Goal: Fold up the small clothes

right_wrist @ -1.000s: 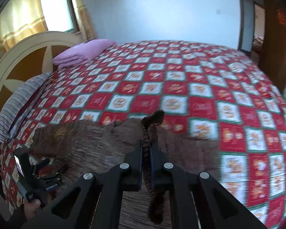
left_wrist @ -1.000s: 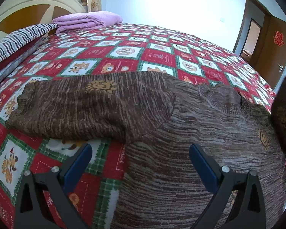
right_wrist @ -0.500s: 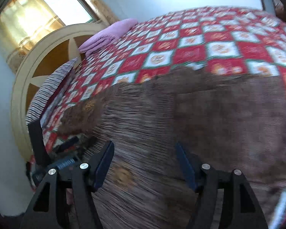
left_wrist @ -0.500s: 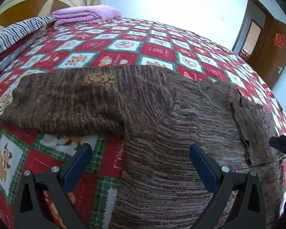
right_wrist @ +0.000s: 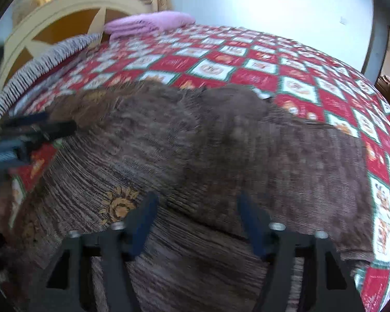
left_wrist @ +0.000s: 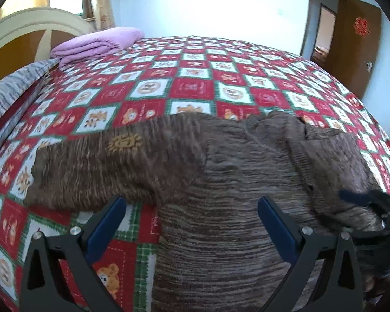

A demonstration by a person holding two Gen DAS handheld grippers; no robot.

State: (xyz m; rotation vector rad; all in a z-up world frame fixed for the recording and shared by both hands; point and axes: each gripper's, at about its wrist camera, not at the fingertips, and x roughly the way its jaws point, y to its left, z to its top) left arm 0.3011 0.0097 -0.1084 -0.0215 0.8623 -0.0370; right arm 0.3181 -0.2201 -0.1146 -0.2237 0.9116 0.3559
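A small brown striped knit sweater [left_wrist: 234, 182] lies flat on the bed, its left sleeve [left_wrist: 104, 171] stretched out to the left. Its right sleeve [right_wrist: 286, 156] lies folded over the body. My left gripper [left_wrist: 192, 223] is open and empty, low over the sweater's left side near the armpit. My right gripper [right_wrist: 197, 215] is open and empty over the sweater's body, near an orange flower motif [right_wrist: 117, 204]. The right gripper also shows at the right edge of the left wrist view [left_wrist: 371, 208], and the left gripper at the left edge of the right wrist view [right_wrist: 33, 132].
The bed is covered with a red, white and green checked quilt [left_wrist: 195, 85]. A folded purple blanket [left_wrist: 98, 43] and a striped pillow [left_wrist: 10, 91] lie by the cream headboard [left_wrist: 39, 26]. A brown door [left_wrist: 356, 41] stands at the far right.
My right gripper held the right sleeve up, laid it over the sweater's body and opened. It now hovers low over the body. The left gripper stayed open.
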